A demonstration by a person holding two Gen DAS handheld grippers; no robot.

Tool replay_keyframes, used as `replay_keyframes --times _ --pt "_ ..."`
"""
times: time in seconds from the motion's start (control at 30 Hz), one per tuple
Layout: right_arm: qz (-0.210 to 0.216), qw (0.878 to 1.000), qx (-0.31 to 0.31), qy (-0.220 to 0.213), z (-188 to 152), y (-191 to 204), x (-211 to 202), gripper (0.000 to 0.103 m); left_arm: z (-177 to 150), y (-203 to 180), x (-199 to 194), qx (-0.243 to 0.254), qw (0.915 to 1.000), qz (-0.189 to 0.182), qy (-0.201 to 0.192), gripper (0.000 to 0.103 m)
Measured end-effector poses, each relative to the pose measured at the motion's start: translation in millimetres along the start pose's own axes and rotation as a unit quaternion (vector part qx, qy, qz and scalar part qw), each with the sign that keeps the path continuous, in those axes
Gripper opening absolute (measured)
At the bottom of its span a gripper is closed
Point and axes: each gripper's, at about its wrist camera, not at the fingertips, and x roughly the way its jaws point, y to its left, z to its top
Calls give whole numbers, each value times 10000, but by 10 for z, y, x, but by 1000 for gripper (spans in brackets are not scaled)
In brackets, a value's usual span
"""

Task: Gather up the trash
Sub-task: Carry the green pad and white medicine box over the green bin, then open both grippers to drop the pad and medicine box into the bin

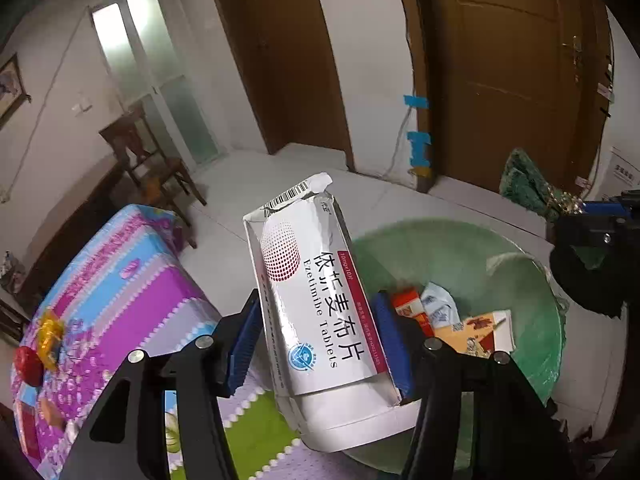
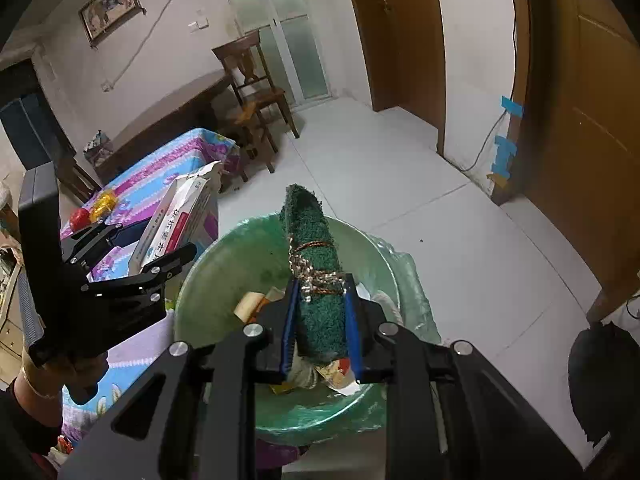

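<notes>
My left gripper (image 1: 320, 336) is shut on a white medicine box (image 1: 320, 292) with red print and a torn-open top flap, held at the left rim of the bin. The bin (image 1: 536, 320) is round, lined with a green bag, and holds several wrappers and cartons (image 1: 472, 328). My right gripper (image 2: 322, 320) is shut on a green scouring pad (image 2: 316, 280) rolled up and bound with wire, held upright over the bin (image 2: 224, 264). The right wrist view shows the left gripper (image 2: 152, 256) with the medicine box (image 2: 180, 216) at the bin's left side.
A low table under a pink, blue and purple cloth (image 1: 132, 280) stands left of the bin, with a red ball (image 1: 28, 364) and a gold wrapper (image 1: 50, 338) on it. A wooden chair (image 2: 256, 92), brown doors (image 1: 516, 64) and pale floor tiles (image 2: 400, 168) lie beyond.
</notes>
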Motion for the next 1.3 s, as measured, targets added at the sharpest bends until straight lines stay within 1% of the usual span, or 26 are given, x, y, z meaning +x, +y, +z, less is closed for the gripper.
replay_keyframes --times 0.27,0.33,0.4,0.43,0.47,0.5,0.57,0.8,0.9,1.0,1.13,1.23,1.3 --pt "107 9998 88 117 2 -51 110 20 -77 -38 110 224 9996 -174 68 57" --pt "125 9998 93 127 21 -57 127 20 -56 -43 134 247 9993 -275 64 58" --pt "145 9998 93 130 52 -82 161 20 -30 -28 139 293 9989 -353 25 62" --pt "187 9997 114 128 61 -81 182 22 -19 -31 150 353 9989 -316 2 63" --pt "190 9997 101 131 72 -90 199 23 -9 -38 139 373 9990 -238 3 69" --pt "191 9997 68 137 70 -84 218 34 -14 -13 161 358 9993 -135 36 73" --pt "149 9997 116 132 65 -117 258 51 -32 42 175 284 9994 -159 72 73" --pt "160 9997 144 128 40 -117 245 50 -159 274 157 -32 9998 -131 125 73" --pt "164 9997 108 137 46 -106 242 50 -206 315 115 -49 10000 2 72 73" --pt "154 9998 68 53 44 -75 194 50 -246 345 53 -64 9998 211 5 73" --pt "36 9997 -73 -209 44 42 79 50 -293 373 -63 -148 9990 413 -46 73" --pt "-133 9982 -241 -538 50 186 -28 50 -335 474 -153 -263 9981 539 -113 73" --pt "-297 9953 -361 -844 51 291 -104 51 -359 551 -234 -382 9975 576 -170 73"
